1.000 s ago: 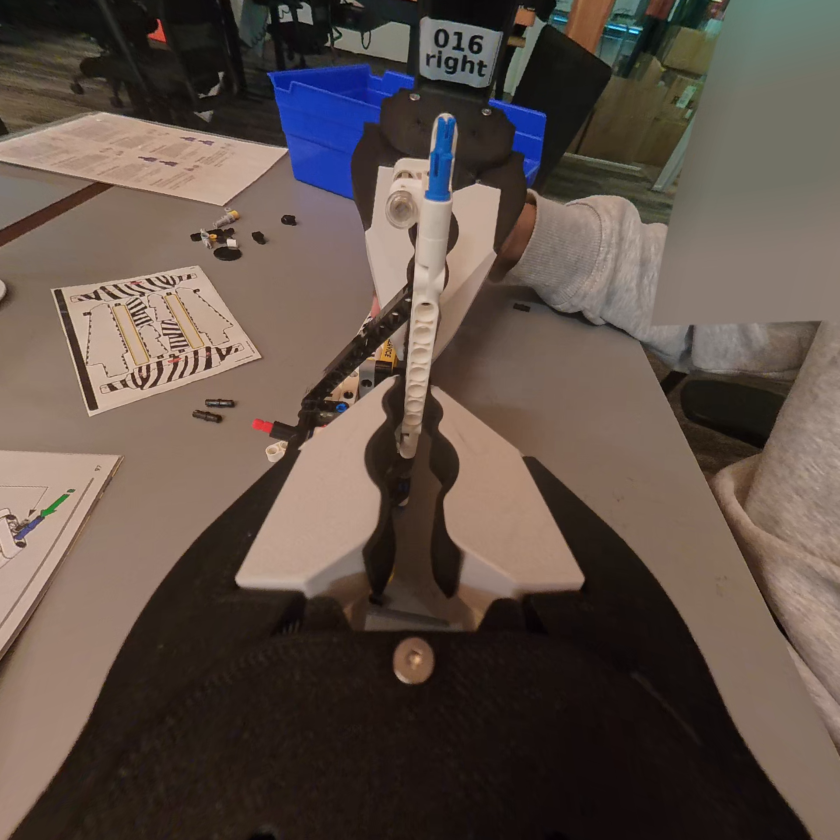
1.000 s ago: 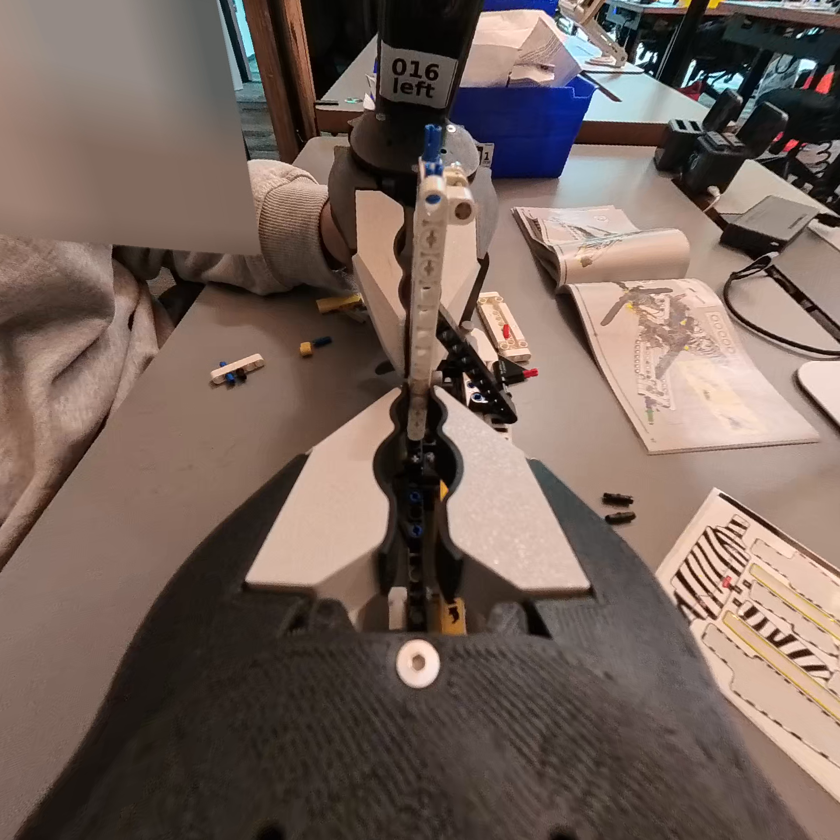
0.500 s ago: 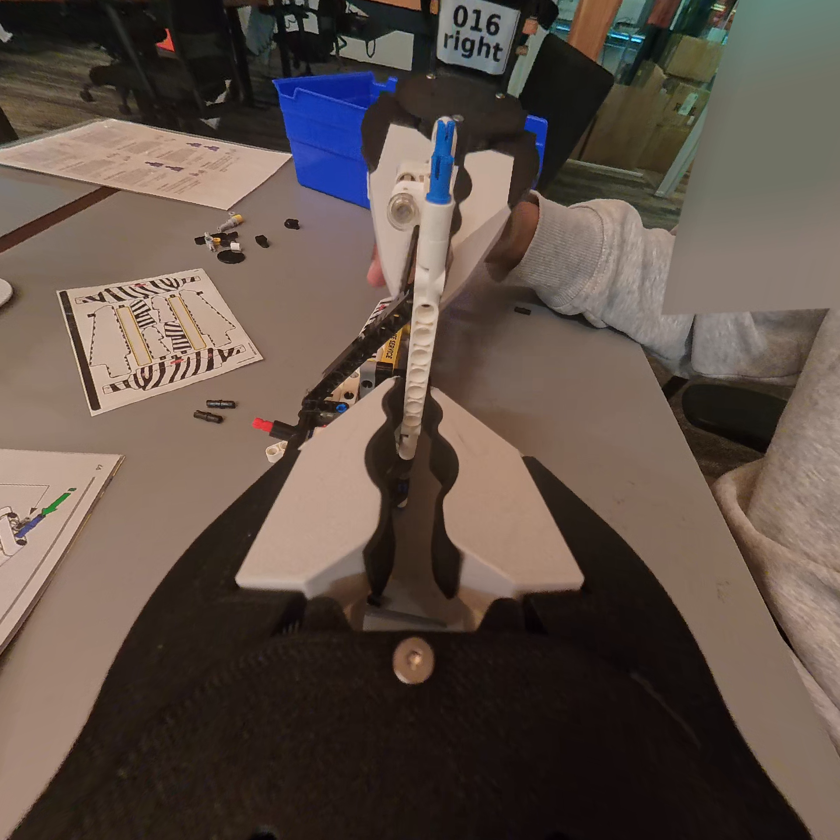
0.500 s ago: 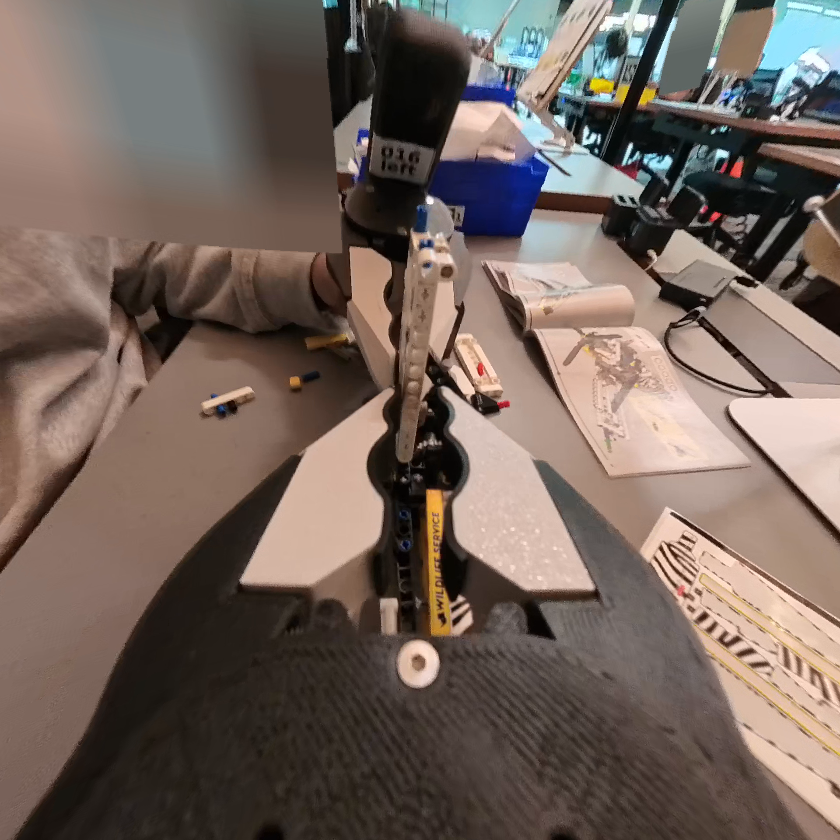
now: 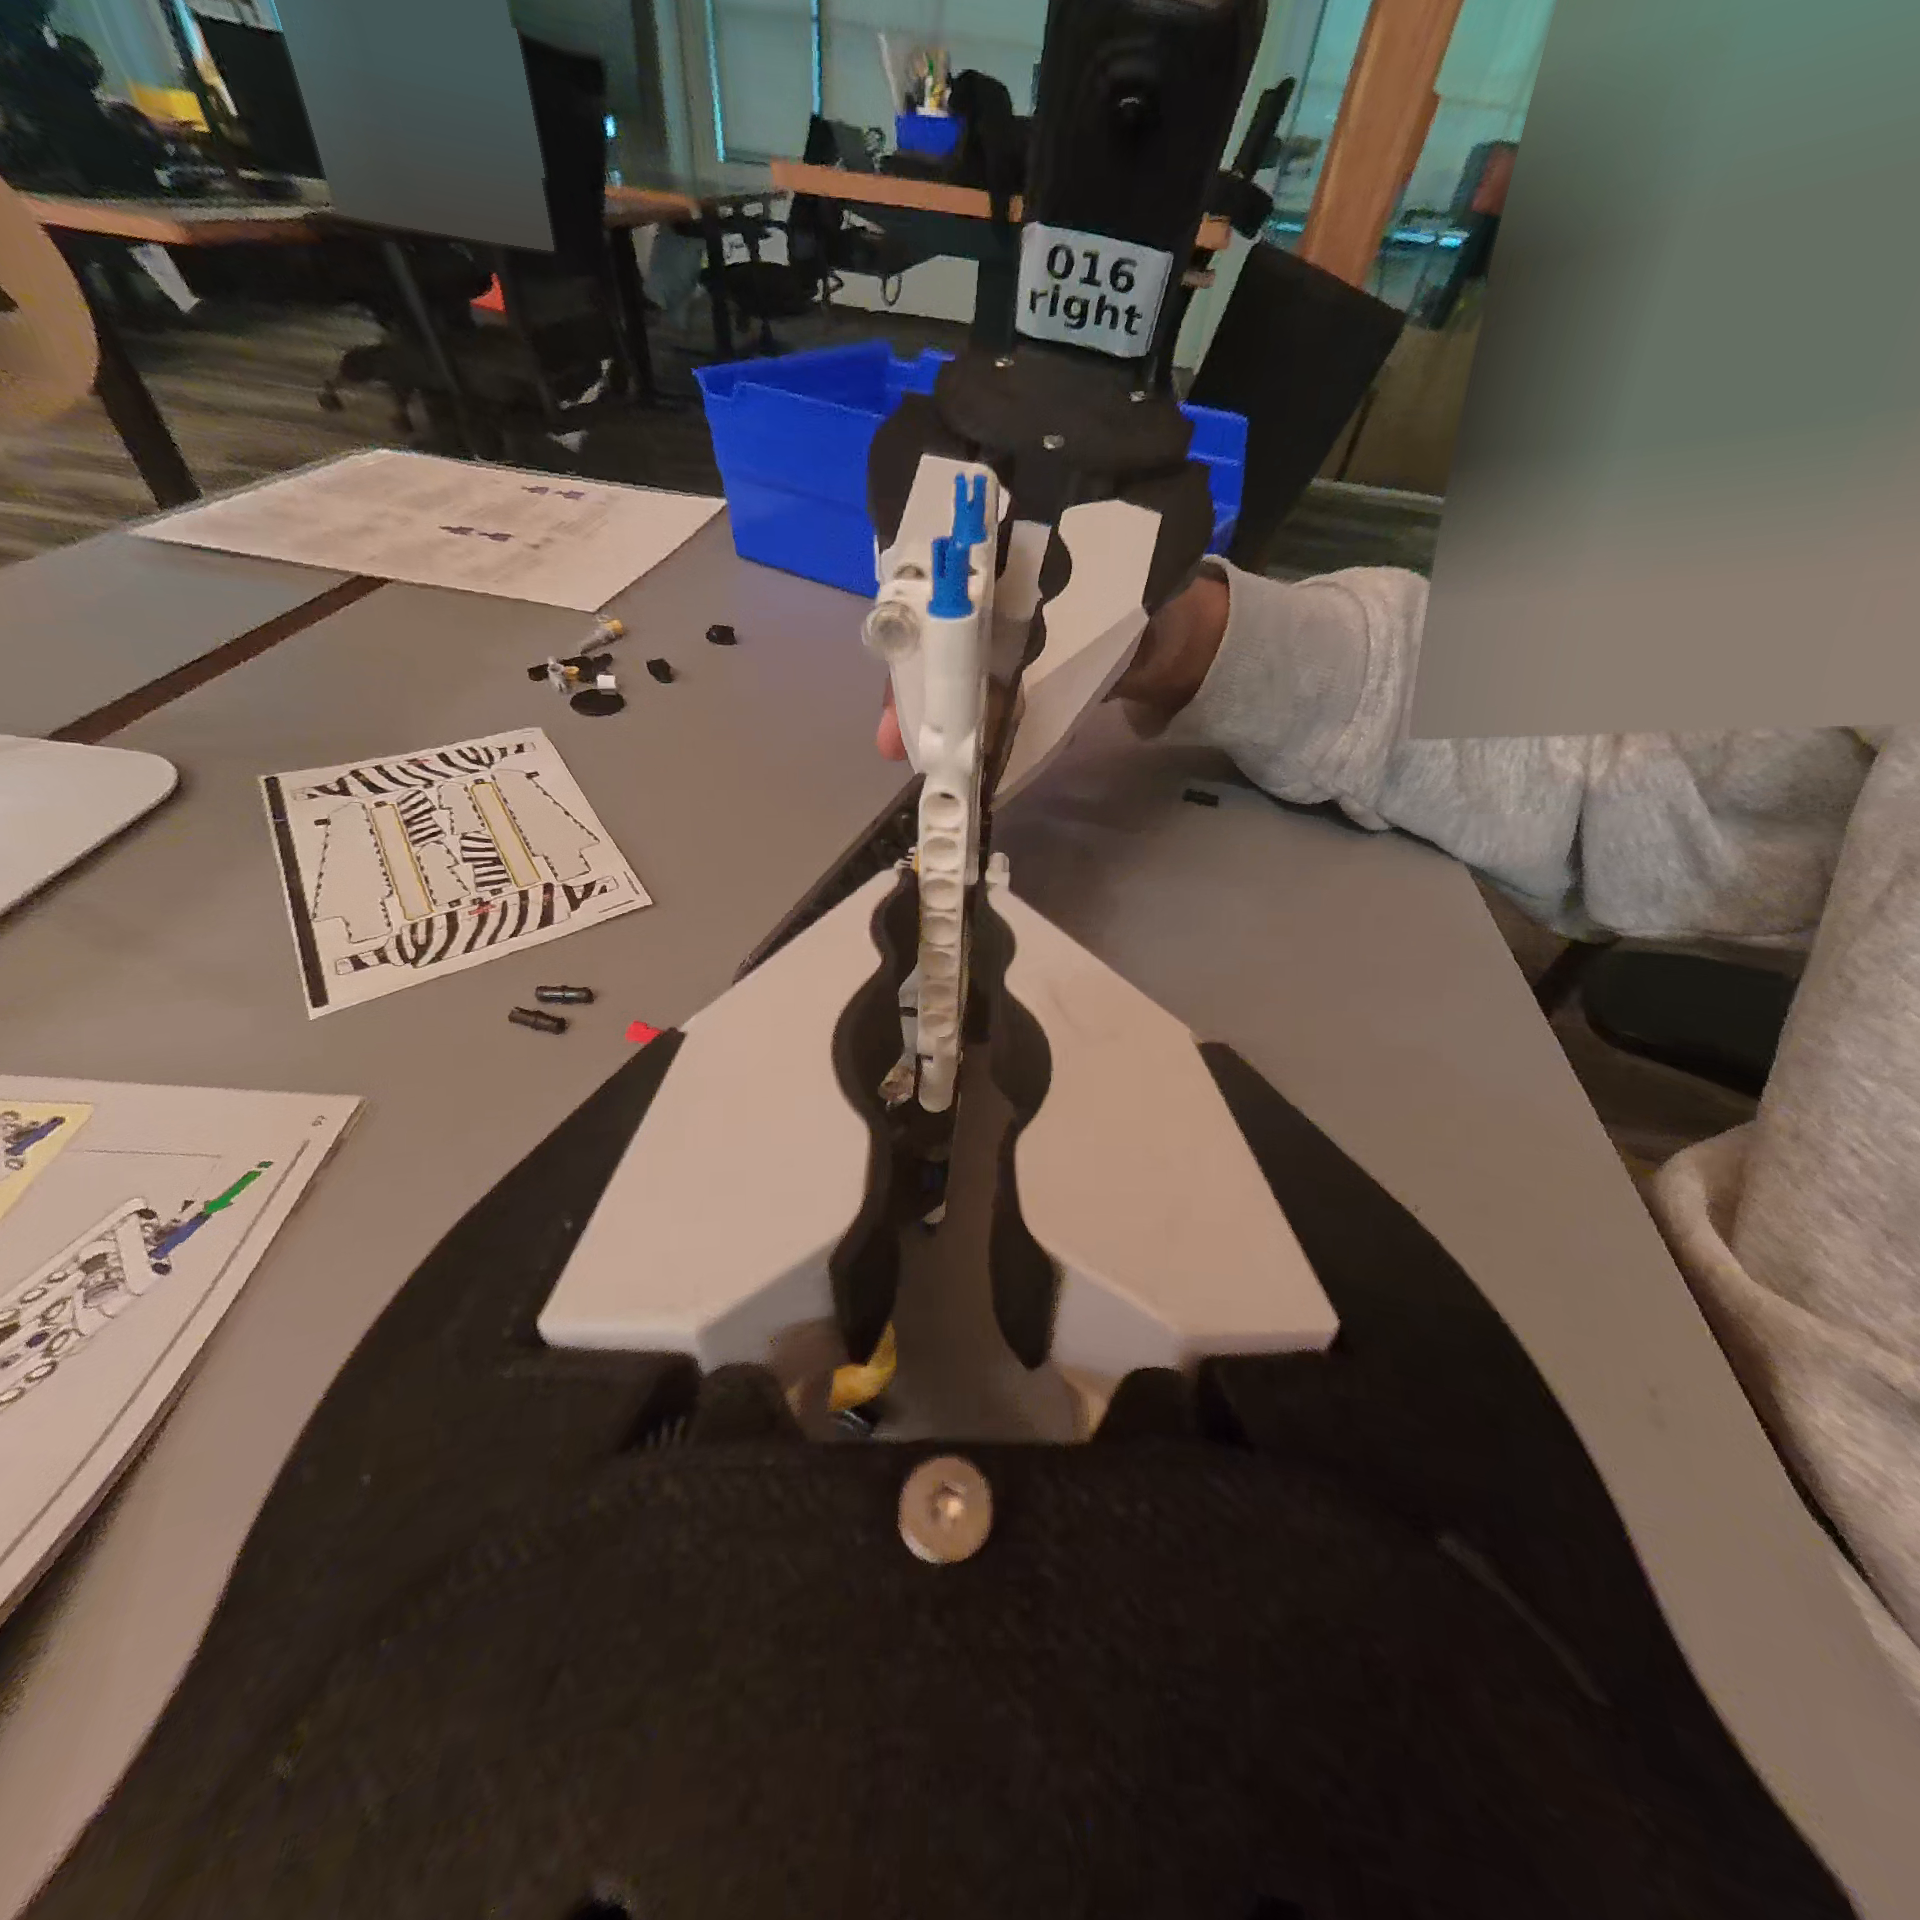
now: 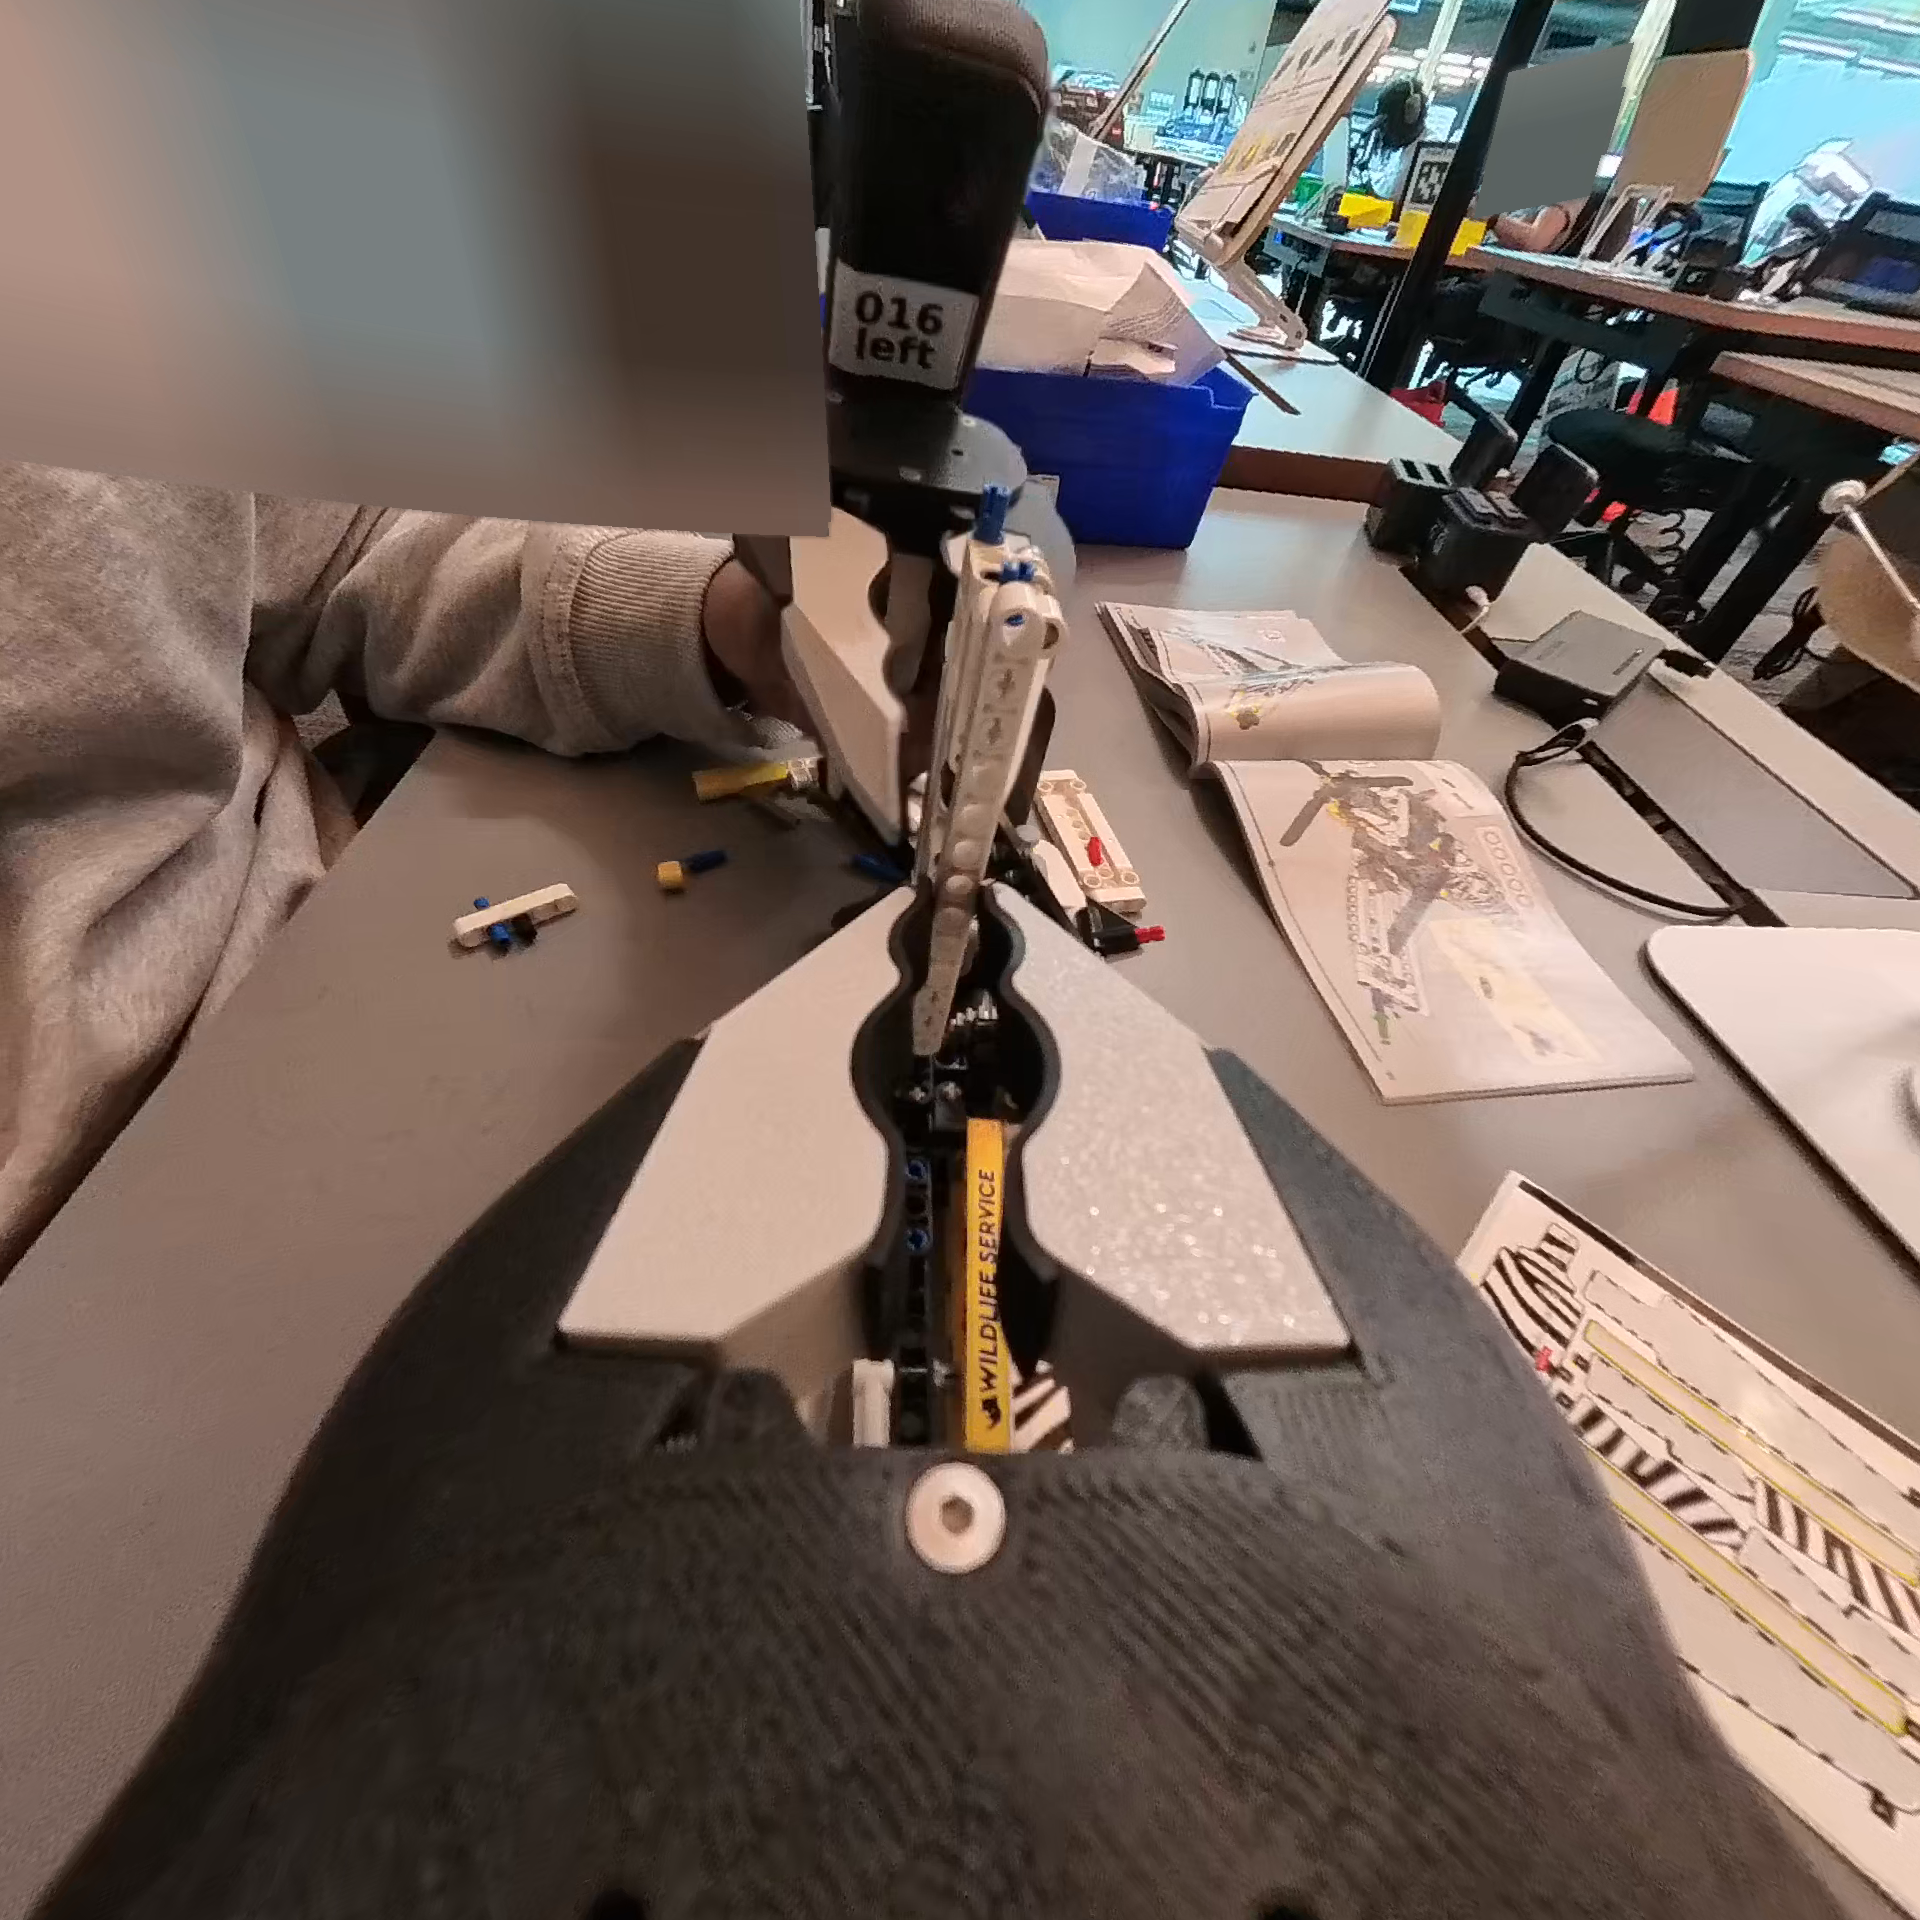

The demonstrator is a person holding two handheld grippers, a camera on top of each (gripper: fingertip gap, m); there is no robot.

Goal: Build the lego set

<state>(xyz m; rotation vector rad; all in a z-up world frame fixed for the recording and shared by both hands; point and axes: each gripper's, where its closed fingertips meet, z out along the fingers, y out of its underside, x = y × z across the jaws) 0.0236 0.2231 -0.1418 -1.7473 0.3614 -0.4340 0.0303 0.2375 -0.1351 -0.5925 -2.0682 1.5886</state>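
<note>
Open workroom with rows of desks and black chairs behind; nearest, a grey table (image 5: 1299, 987) carrying a blue bin (image 5: 800, 457) at its far edge, an open instruction booklet (image 6: 1392, 883), a zebra-striped sticker sheet (image 5: 447, 862), a printed paper sheet (image 5: 447, 520), two black pins (image 5: 551, 1008) and a scatter of small black parts (image 5: 613, 675). On the other side, a short white beam with blue pins (image 6: 514, 914), a yellow-and-blue piece (image 6: 686, 868) and a white plate (image 6: 1086, 842) lying loose. Held in the air between the two tools, clear of the table: the lego assembly (image 5: 940, 831), a long white beam with round holes, two blue pins (image 5: 961, 551) standing up at its far end beside a clear round stud (image 5: 894, 629), and a black beam with a yellow lettered strip (image 6: 982, 1309) running along its lower part. Left gripper (image 5: 940, 904) clamped on the near end of the white beam, fingers pointing away across the table. Right gripper (image 6: 956, 914) facing it from the opposite side, tilted down, jaws pinched on the black and yellow part. Grey sleeve (image 5: 1455, 769) and a hand behind each tool.
</note>
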